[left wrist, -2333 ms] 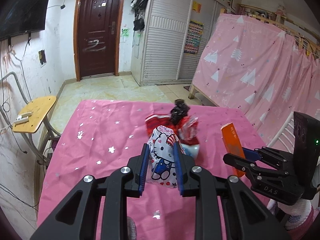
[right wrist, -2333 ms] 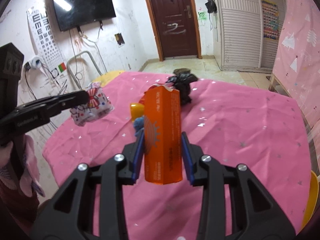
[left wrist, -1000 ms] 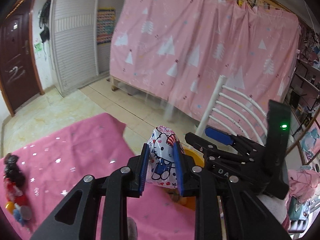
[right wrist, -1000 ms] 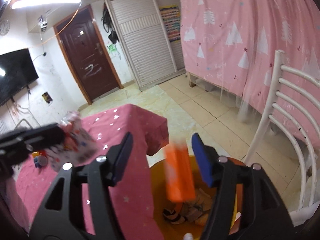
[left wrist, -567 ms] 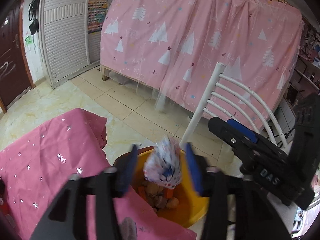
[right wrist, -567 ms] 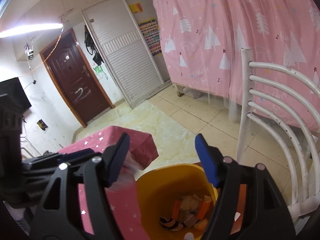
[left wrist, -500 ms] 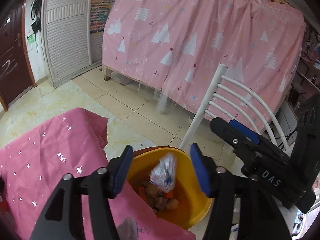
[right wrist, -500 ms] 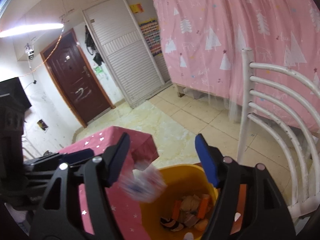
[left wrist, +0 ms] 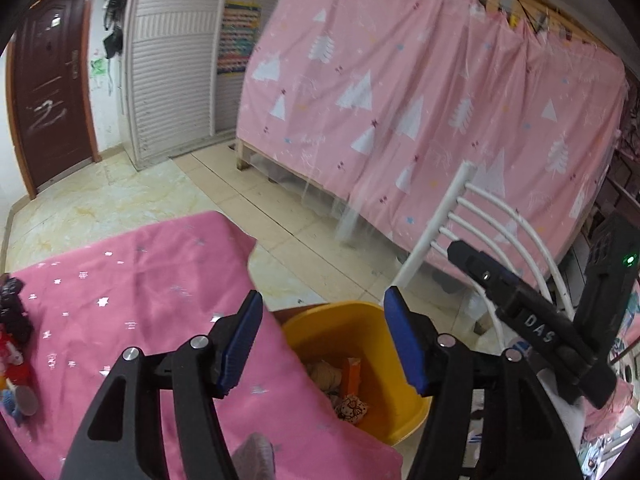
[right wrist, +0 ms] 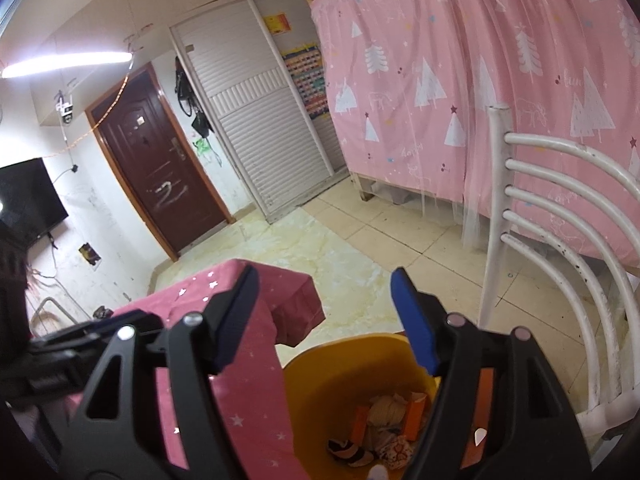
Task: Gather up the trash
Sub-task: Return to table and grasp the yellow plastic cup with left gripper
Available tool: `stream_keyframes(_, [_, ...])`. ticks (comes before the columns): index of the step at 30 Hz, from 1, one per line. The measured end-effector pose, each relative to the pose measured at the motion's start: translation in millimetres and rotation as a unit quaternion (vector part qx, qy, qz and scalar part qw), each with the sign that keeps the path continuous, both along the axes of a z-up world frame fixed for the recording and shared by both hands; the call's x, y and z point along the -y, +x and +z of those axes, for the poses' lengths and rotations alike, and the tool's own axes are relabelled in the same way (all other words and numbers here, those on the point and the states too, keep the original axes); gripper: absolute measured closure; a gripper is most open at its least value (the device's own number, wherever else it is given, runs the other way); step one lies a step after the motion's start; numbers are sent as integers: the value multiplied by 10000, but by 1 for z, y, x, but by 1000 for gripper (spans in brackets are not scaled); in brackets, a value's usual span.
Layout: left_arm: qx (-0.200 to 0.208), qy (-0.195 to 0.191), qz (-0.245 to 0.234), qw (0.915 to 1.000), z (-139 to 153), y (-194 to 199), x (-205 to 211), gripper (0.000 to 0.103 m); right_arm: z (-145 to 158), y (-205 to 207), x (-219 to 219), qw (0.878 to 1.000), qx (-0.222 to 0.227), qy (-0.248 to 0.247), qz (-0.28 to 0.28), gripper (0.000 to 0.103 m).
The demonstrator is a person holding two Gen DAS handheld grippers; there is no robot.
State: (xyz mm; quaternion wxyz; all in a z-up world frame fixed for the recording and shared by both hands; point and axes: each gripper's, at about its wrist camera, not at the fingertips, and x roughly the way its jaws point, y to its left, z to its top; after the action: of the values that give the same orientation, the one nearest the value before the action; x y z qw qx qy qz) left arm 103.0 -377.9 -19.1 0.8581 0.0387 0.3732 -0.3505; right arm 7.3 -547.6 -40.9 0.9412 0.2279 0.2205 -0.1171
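Bedroom with pink curtain [left wrist: 420, 92], tiled floor, desk under pink starred cloth [left wrist: 132, 280]. Yellow bin [left wrist: 340, 332] sat on floor at desk edge, beside white chair [right wrist: 560, 240]. Inside bin: Hello Kitty wrapper [left wrist: 352, 407], orange box [left wrist: 352, 372], crumpled scraps. More trash [left wrist: 14, 344] lay on cloth, far left. Left gripper [left wrist: 322, 340] hung over bin, fingers wide apart, empty. Right gripper [right wrist: 324, 320] also above bin, fingers spread, empty.

Each black gripper [left wrist: 322, 340] has 2 blue-padded fingers [left wrist: 404, 344], silver screws, and white "DAS" lettering.
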Motion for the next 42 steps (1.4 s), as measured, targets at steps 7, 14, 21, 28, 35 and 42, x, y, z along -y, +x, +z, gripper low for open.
stream_keyframes(7, [204, -27, 428, 9989, 19, 3, -55, 47, 5, 15, -39, 9990, 32, -75, 450, 37])
stream_keyframes(14, [329, 72, 857, 9958, 29, 15, -118, 47, 6, 34, -92, 9947, -37, -114, 1017, 28])
stream_keyframes(21, [402, 34, 1337, 9902, 35, 27, -184, 47, 6, 59, -149, 9868, -236, -265, 1581, 27])
stream_keyframes(28, [369, 0, 1695, 9848, 32, 40, -234, 47, 14, 76, -193, 9786, -327, -419, 1990, 27])
stream_keyframes(35, [188, 84, 2123, 9770, 14, 56, -285, 47, 14, 95, -240, 9675, -460, -620, 2409, 27])
stream_keyframes(42, [-91, 295, 2314, 9724, -13, 71, -317, 47, 10, 115, -278, 9584, -585, -678, 2711, 27])
